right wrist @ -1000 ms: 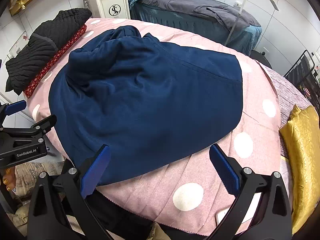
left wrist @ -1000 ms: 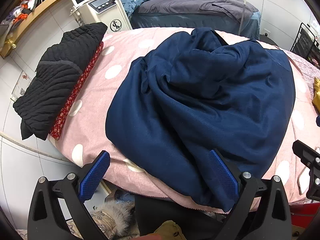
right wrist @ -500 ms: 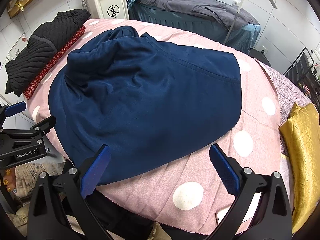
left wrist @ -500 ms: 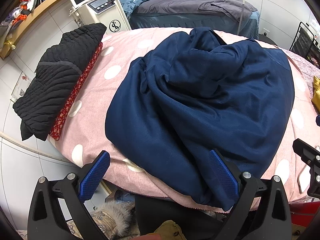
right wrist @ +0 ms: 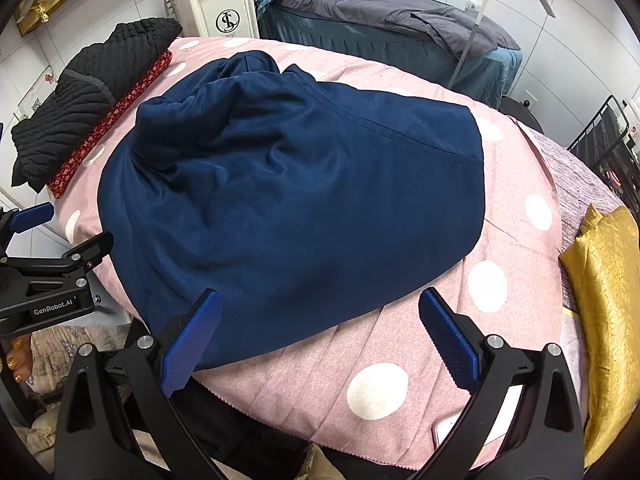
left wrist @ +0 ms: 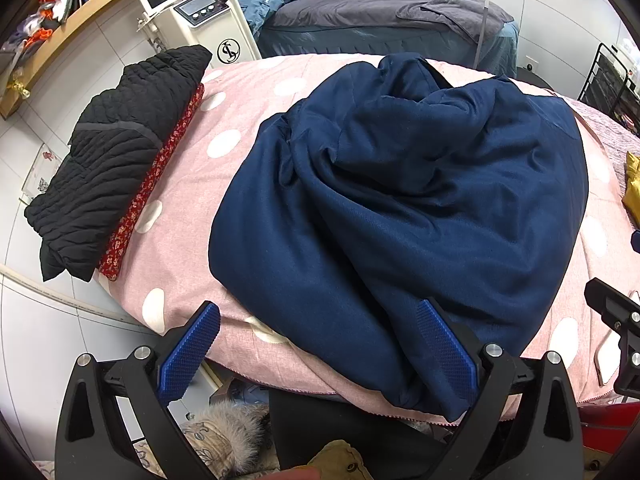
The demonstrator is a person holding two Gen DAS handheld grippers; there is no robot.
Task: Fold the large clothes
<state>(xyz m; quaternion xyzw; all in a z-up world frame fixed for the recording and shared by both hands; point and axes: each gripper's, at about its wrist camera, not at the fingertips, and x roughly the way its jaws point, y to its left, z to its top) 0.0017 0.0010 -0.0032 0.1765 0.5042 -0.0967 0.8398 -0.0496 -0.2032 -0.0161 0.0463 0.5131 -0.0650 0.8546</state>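
Note:
A large navy blue garment (left wrist: 400,200) (right wrist: 288,200) lies in a rumpled heap on the pink polka-dot bedcover (left wrist: 224,132) (right wrist: 400,352), its near corner hanging over the front edge. My left gripper (left wrist: 318,328) stands open at the front edge, its right finger over the garment's hanging corner, nothing between the pads. My right gripper (right wrist: 320,316) is open too, just in front of the garment's near hem, holding nothing. The left gripper's body (right wrist: 48,280) shows at the left of the right wrist view.
A folded black quilted garment (left wrist: 116,152) on a red floral cloth (left wrist: 152,176) lies at the bed's left edge. A gold cloth (right wrist: 608,300) sits at the right. A white machine (left wrist: 192,12) and a second bed (left wrist: 384,20) stand behind. A phone (right wrist: 452,428) lies near the front edge.
Almost nothing moved; both grippers stay open and hover in place, with only a slight drift of the right wrist view.

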